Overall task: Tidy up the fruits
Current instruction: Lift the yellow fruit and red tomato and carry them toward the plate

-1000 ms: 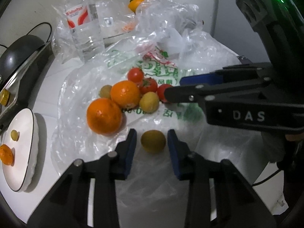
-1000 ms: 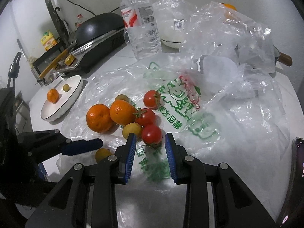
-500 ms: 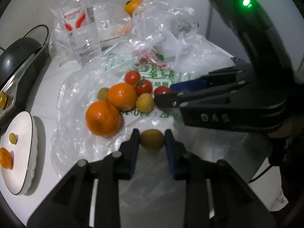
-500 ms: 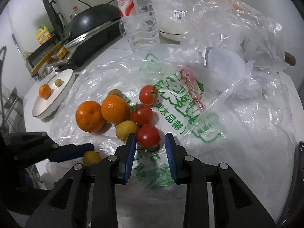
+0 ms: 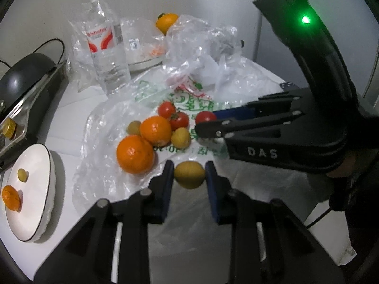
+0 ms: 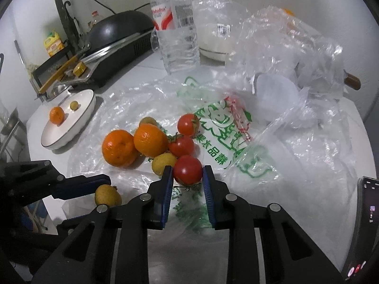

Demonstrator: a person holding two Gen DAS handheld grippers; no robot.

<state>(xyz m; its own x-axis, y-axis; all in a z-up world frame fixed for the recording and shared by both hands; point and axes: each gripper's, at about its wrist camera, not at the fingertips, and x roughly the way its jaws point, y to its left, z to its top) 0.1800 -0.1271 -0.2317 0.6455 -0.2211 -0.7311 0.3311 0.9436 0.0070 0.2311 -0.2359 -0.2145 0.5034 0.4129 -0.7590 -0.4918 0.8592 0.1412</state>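
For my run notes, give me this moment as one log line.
left gripper: shut on yellow-green fruit | right gripper: jaws just closing, shut on tomato | plate: one orange, one small fruit

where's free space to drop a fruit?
White plate: bare around the tangerine and small yellow fruit. Bare counter between plate and plastic bag. Crowded: fruit cluster mid-bag and around the water bottle.

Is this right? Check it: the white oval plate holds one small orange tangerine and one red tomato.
Not quite. In the right wrist view the white oval plate holds the small orange tangerine and a small yellow-green round fruit, not a red tomato. The rest stands.
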